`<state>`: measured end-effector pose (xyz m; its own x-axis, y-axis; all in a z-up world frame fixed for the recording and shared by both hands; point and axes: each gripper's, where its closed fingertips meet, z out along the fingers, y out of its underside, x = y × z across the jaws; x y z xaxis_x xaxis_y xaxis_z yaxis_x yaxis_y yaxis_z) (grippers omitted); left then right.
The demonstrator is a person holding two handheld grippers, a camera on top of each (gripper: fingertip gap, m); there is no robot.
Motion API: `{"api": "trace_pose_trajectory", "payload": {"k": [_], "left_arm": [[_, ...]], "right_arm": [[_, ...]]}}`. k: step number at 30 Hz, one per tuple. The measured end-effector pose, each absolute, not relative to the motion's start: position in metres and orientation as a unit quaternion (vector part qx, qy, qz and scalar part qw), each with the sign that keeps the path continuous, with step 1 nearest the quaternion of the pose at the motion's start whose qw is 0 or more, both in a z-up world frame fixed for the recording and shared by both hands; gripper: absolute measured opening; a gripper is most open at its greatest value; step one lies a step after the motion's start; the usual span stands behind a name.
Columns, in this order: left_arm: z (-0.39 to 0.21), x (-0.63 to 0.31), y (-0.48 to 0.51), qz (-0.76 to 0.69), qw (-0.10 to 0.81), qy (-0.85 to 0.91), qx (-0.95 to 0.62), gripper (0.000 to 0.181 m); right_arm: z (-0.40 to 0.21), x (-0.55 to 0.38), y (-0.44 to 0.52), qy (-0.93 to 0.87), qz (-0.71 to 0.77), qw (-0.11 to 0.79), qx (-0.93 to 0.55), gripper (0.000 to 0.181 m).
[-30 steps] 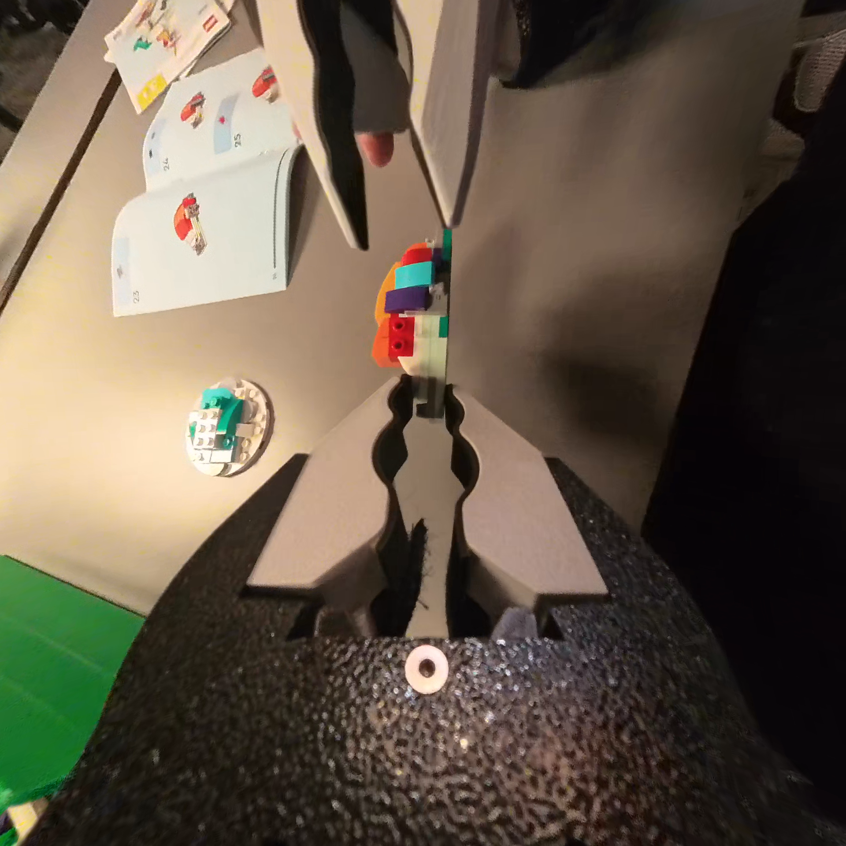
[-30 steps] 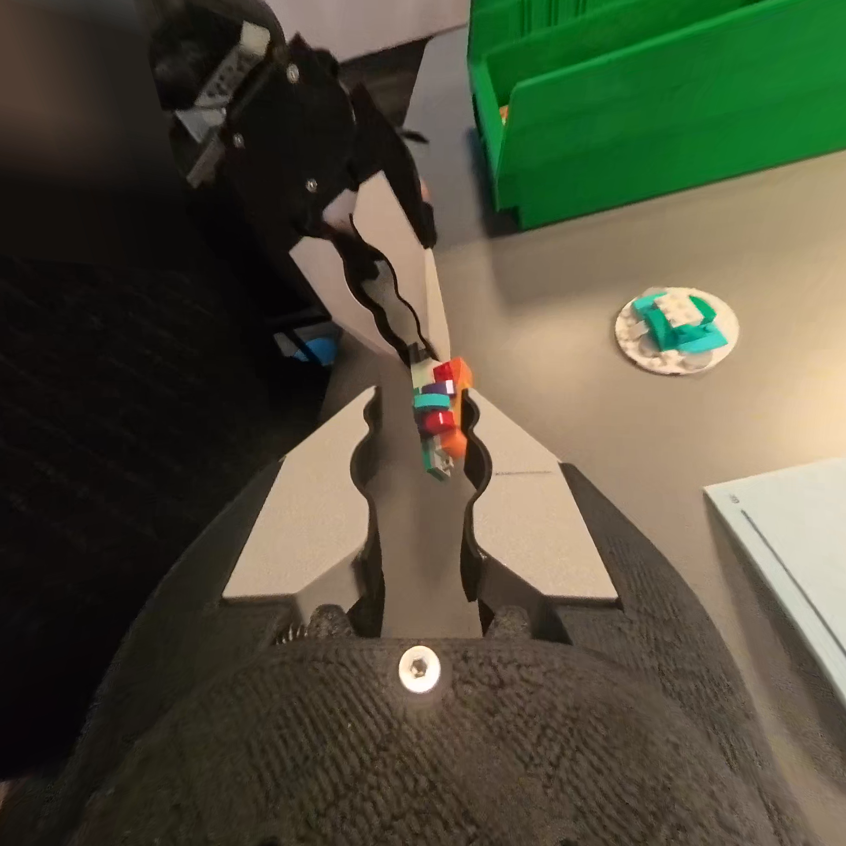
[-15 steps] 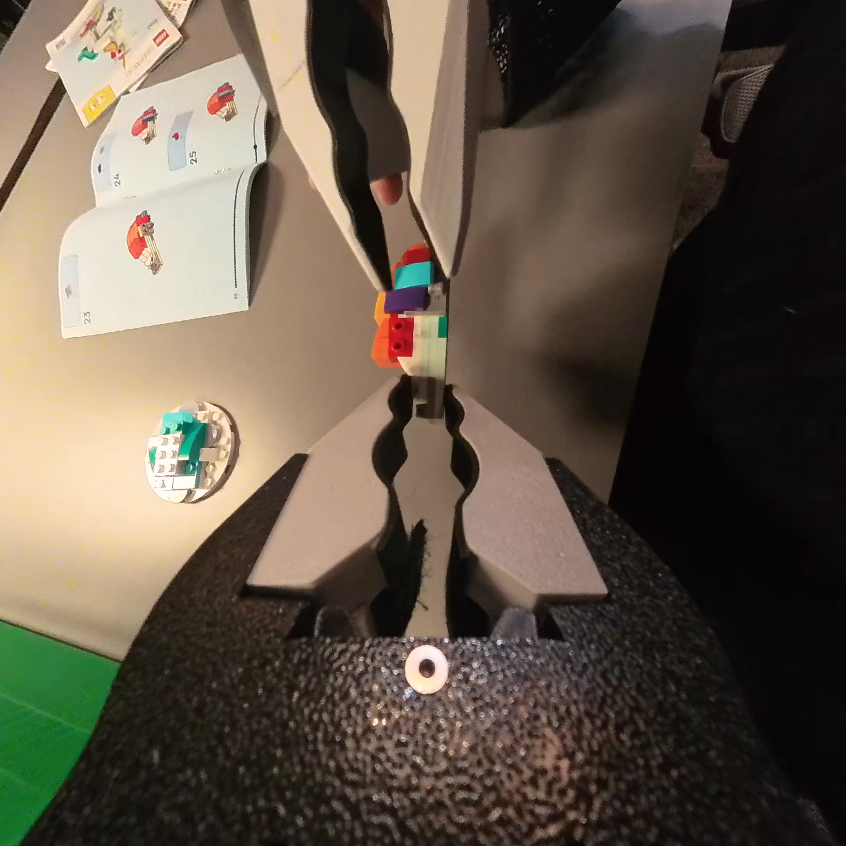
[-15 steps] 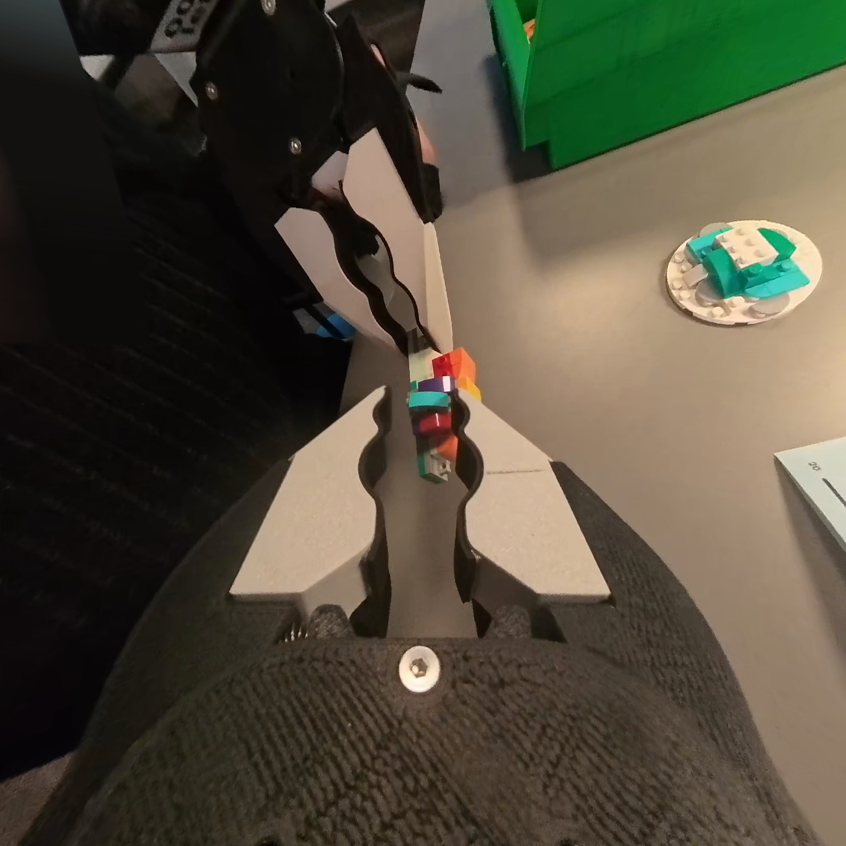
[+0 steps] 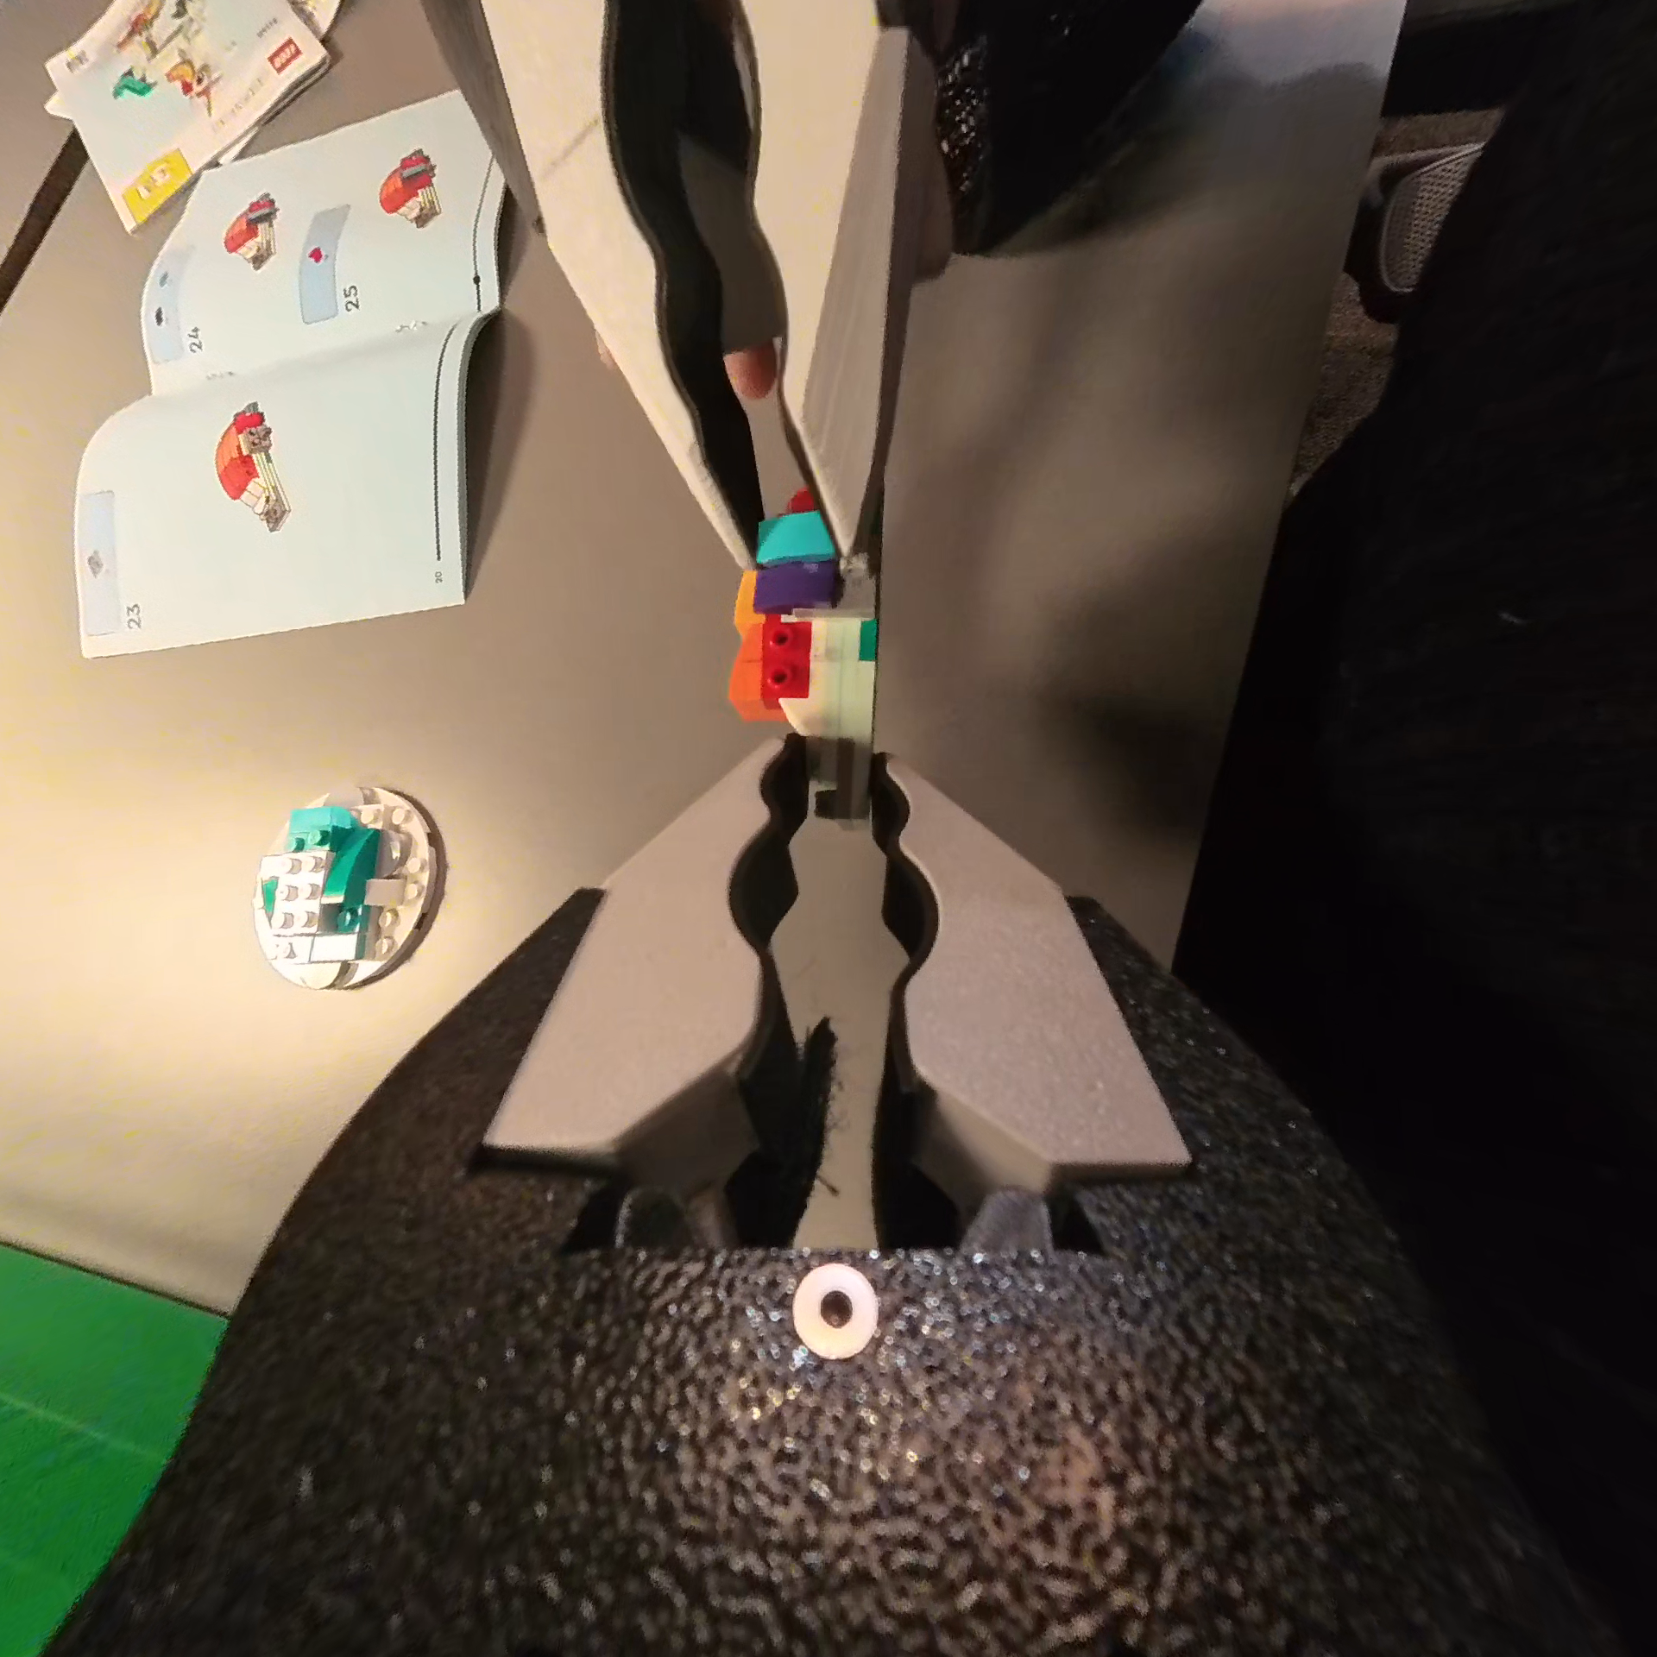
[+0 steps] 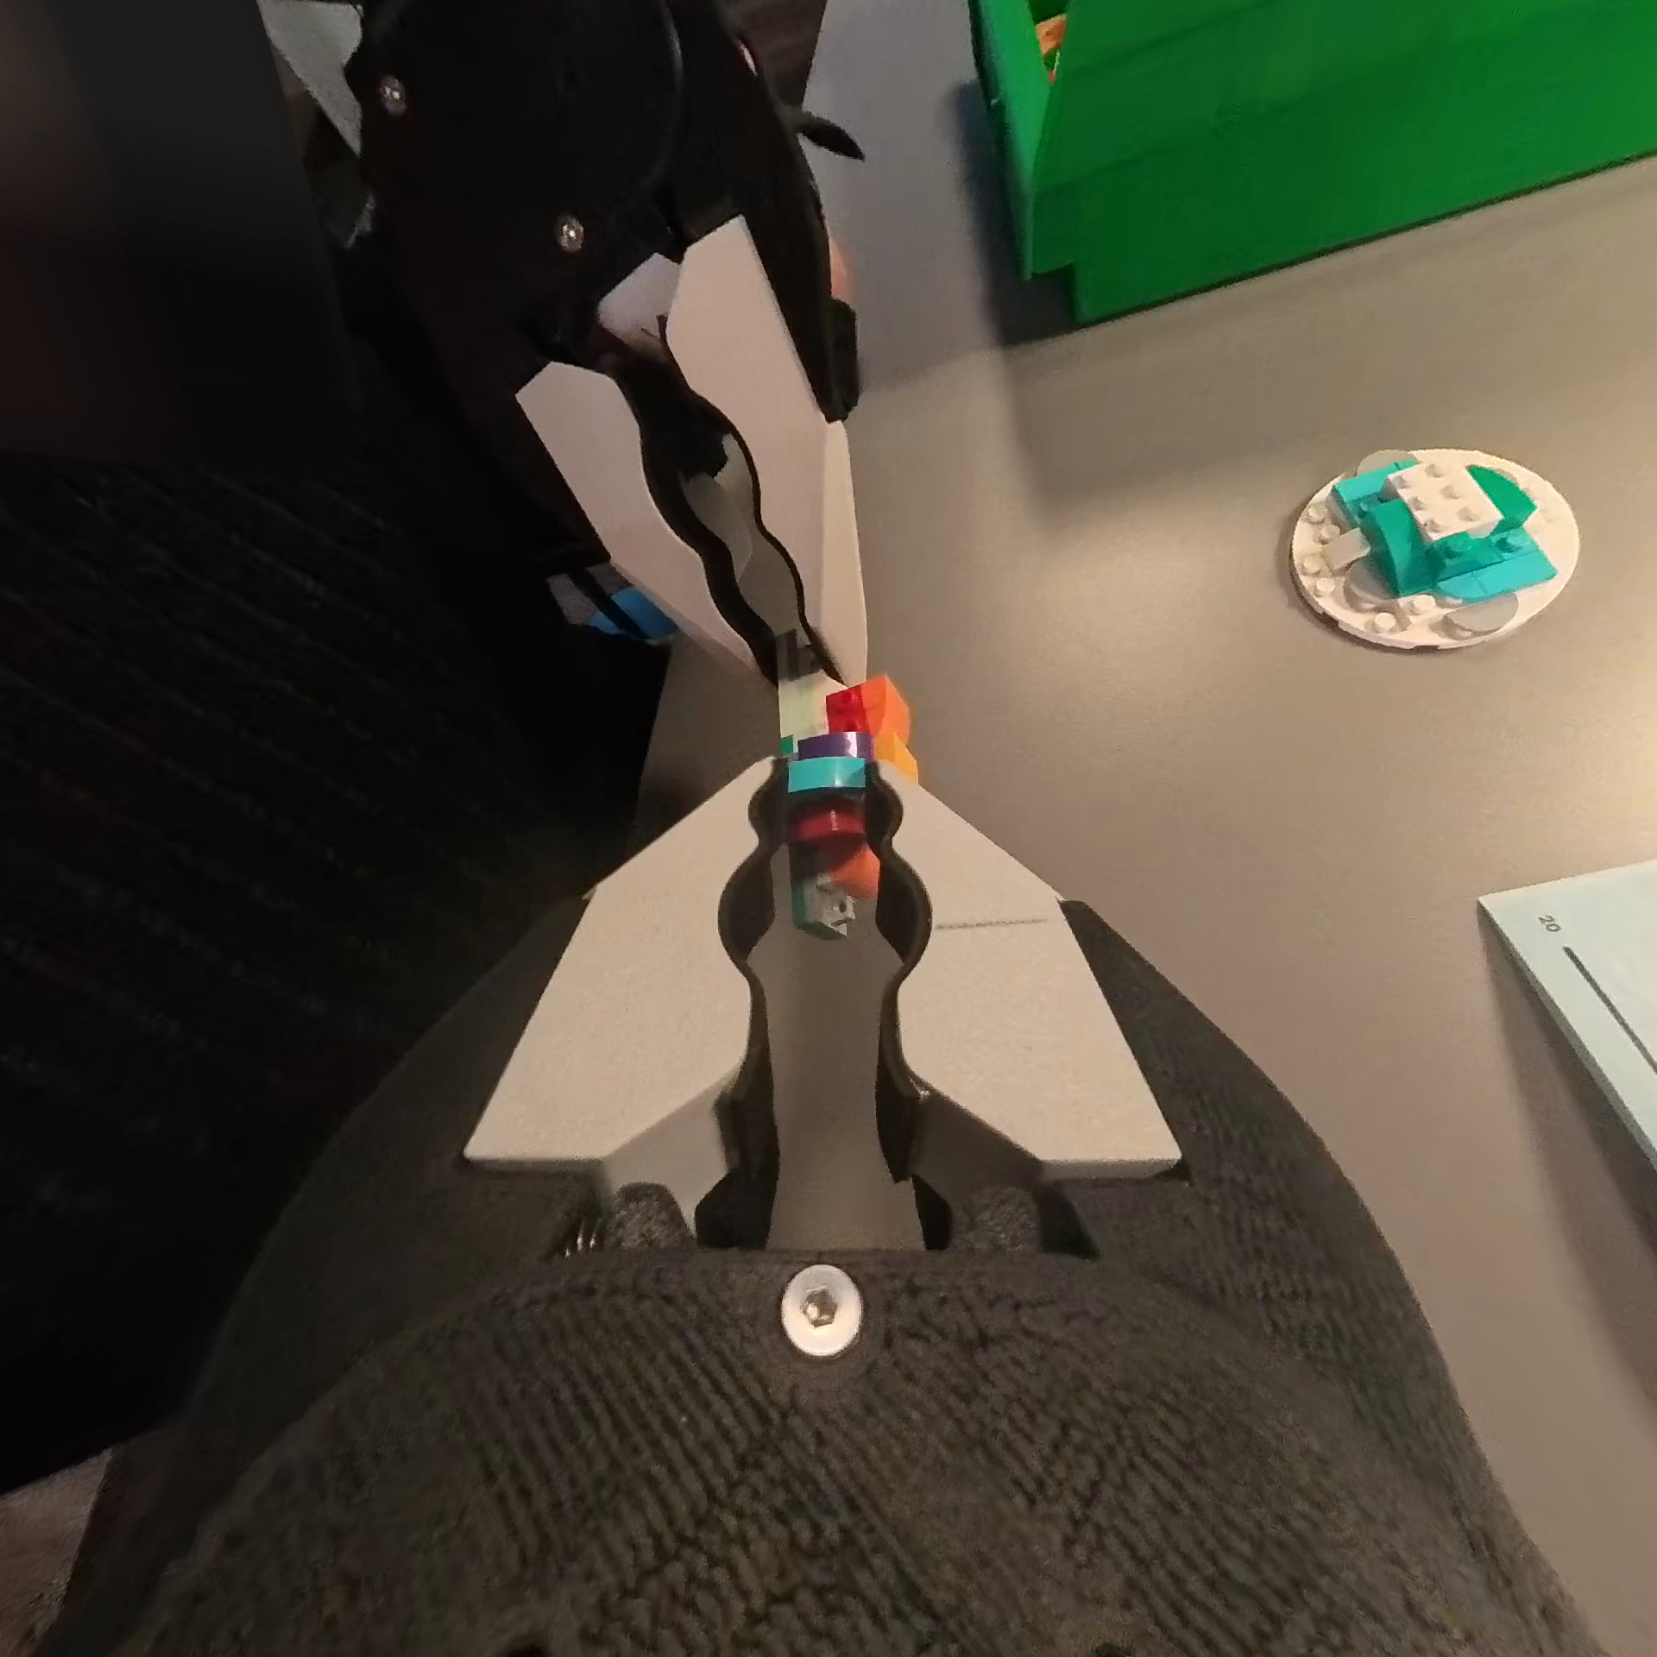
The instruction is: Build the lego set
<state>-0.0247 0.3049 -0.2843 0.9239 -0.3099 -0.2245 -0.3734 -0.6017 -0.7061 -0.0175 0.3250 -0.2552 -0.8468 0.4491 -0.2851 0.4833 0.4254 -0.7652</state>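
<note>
Two grippers share one small lego model (image 5: 801, 646) above the grey table (image 5: 269, 717), near its edge.
My left gripper (image 5: 829, 762) pinches its pale green plate end; my right gripper (image 6: 827, 778) closes around the teal curved piece. Red, orange, purple and teal bricks stack along one side; its long axis runs straight from one gripper to the other.

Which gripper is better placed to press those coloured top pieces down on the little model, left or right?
Right, probably. The right gripper straddles the teal piece at the coloured end of the model, while the left gripper is clamped on the model's grey base, acting as the holder.
</note>
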Motion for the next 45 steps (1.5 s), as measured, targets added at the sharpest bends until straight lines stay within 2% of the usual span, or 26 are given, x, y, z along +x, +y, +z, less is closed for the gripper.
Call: {"api": "trace_pose_trajectory", "payload": {"k": [34,45], "left_arm": [[-0.2808,-0.0231,0.3083,0.041,0.419,0.191,-0.887,0.011],[-0.2779,-0.0220,0.3091,0.034,0.426,0.189,-0.884,0.011]], "right_arm": [[-0.2525,-0.0151,0.3299,0.864,-0.440,-0.004,0.243,0.015],[-0.2489,-0.0173,0.3316,0.867,-0.435,-0.021,0.240,0.023]]}}
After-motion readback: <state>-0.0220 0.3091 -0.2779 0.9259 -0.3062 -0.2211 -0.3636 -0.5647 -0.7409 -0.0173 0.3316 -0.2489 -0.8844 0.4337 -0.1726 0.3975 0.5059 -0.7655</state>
